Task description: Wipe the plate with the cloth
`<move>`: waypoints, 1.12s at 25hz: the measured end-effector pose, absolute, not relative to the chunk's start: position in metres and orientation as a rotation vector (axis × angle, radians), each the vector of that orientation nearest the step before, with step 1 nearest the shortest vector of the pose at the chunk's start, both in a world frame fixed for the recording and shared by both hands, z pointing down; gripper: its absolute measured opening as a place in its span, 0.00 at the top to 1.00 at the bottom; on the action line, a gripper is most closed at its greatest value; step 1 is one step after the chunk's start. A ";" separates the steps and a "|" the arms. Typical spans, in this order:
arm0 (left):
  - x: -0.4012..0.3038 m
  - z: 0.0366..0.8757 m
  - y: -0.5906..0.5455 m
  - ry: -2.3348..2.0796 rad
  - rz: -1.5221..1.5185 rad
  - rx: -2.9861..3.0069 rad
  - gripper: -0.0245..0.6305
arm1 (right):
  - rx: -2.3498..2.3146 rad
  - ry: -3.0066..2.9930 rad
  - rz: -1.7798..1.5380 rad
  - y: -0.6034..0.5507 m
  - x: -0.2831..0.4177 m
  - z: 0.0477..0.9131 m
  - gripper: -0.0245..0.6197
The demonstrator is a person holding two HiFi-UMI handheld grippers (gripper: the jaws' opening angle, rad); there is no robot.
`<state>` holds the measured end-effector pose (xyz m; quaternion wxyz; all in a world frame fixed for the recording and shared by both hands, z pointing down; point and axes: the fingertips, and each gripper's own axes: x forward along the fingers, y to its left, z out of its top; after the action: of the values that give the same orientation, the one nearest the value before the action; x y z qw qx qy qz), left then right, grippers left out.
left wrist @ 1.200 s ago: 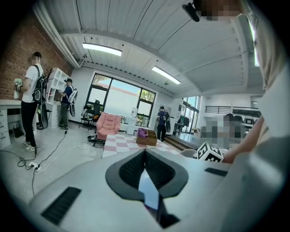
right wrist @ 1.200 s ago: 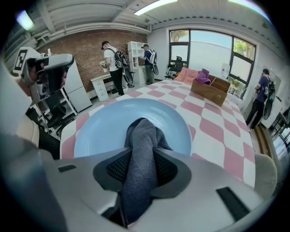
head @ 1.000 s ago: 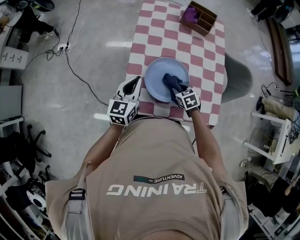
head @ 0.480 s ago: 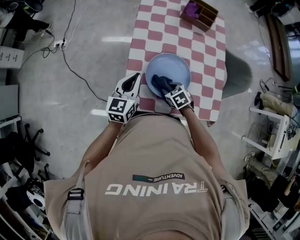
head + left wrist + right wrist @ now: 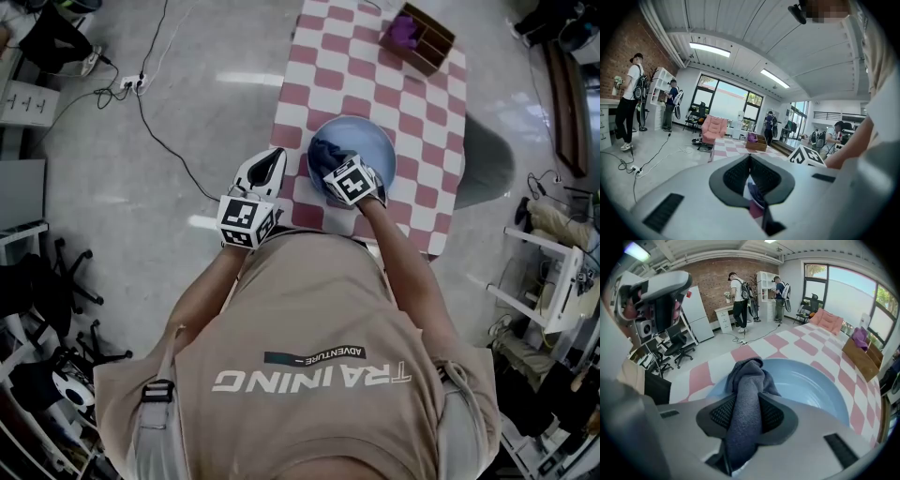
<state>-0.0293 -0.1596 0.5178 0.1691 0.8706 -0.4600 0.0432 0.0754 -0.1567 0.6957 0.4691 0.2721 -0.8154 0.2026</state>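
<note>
A light blue plate (image 5: 371, 142) sits at the near end of a pink-and-white checked table (image 5: 375, 75). My right gripper (image 5: 332, 161) points steeply down over the plate's left part, shut on a dark blue cloth (image 5: 325, 149) that is bunched against the plate. In the right gripper view the cloth (image 5: 747, 373) runs up between the pads of the right gripper (image 5: 748, 404) and rests on the plate (image 5: 813, 387). My left gripper (image 5: 275, 156) hangs just off the table's left edge beside the plate. In its own view the left gripper (image 5: 750, 157) has its tips together, holding nothing.
A wooden divided box (image 5: 424, 36) with a purple thing (image 5: 403, 30) in it stands at the table's far right corner. A cable (image 5: 155, 131) trails over the floor on the left. Office chairs (image 5: 66, 281) stand at the far left. Several people stand in the room.
My right gripper has dragged the cloth across the plate from its near right side to its left part. The left gripper has stayed by the table's left edge.
</note>
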 end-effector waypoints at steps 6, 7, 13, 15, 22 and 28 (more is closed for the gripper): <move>-0.046 0.521 -0.170 -1.349 0.135 2.455 0.94 | 0.729 -1.978 0.461 -0.197 0.087 0.699 0.75; -0.047 0.523 -0.170 -1.350 0.140 2.448 0.94 | 0.754 -1.971 0.463 -0.202 0.093 0.700 0.75; -0.044 0.523 -0.173 -1.347 0.147 2.452 0.94 | 0.902 -1.837 0.553 -0.217 0.152 0.705 0.74; -0.039 0.523 -0.170 -1.341 0.144 2.457 0.94 | 0.933 -1.782 0.571 -0.215 0.177 0.706 0.74; -0.019 0.518 -0.156 -1.305 0.127 2.477 0.94 | 0.980 -1.724 0.488 -0.204 0.218 0.695 0.75; -0.001 0.517 -0.148 -1.283 0.125 2.500 0.94 | 0.982 -1.721 0.552 -0.159 0.229 0.699 0.75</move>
<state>-0.0009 -0.1484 0.5169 0.1636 0.8769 -0.4499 0.0437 0.2286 -0.1587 0.6987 0.5160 0.4089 -0.7167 0.2299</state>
